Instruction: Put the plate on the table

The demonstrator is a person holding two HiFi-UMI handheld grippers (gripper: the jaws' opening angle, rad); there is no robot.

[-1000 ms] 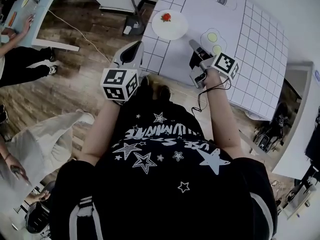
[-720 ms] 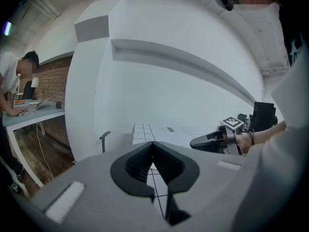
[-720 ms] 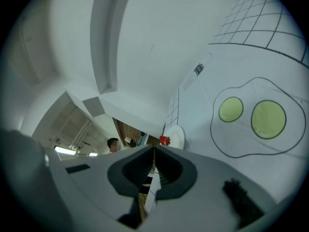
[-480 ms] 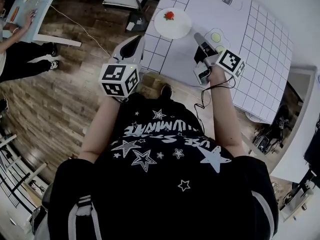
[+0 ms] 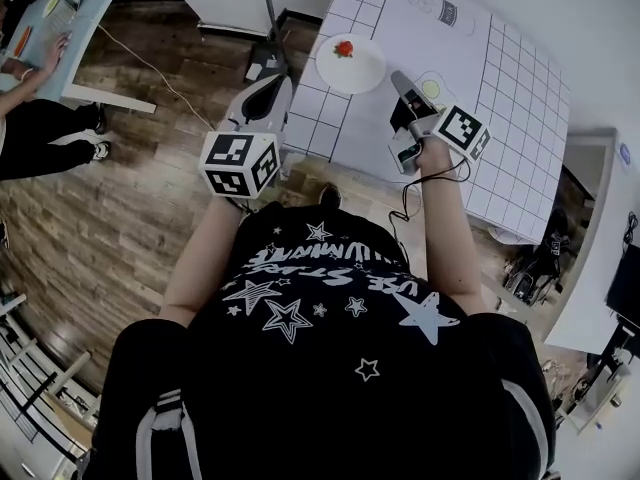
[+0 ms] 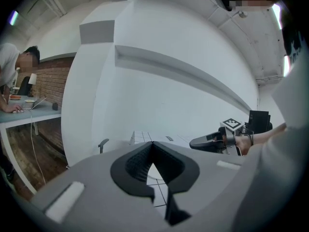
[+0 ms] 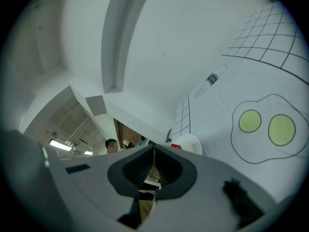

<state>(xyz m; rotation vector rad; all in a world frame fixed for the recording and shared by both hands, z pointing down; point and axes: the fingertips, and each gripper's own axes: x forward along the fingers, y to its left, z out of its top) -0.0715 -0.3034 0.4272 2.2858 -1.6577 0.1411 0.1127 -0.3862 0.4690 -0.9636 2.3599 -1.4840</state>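
We keep left gripper (image 6: 153,144) closed, empty; right gripper (image 7: 154,150) closed, empty. Plate (image 5: 350,65) with red item (image 5: 344,48) sits on table (image 5: 500,78), 10 o'clock from right gripper tips.

plate (image 5: 352,65) on table (image 5: 500,78) | right gripper (image 5: 399,78) right of plate | left gripper (image 5: 277,83) left of table

Wooden floor (image 5: 120,218); person (image 5: 40,133) at blue desk (image 5: 92,26); fried-egg drawing (image 7: 265,129)

My right gripper (image 7: 154,152), jaws pressed together and empty, hangs over the white table (image 7: 227,110). Beyond sits a white plate (image 7: 191,143) carrying something small and red, near a fried-egg drawing (image 7: 268,128).
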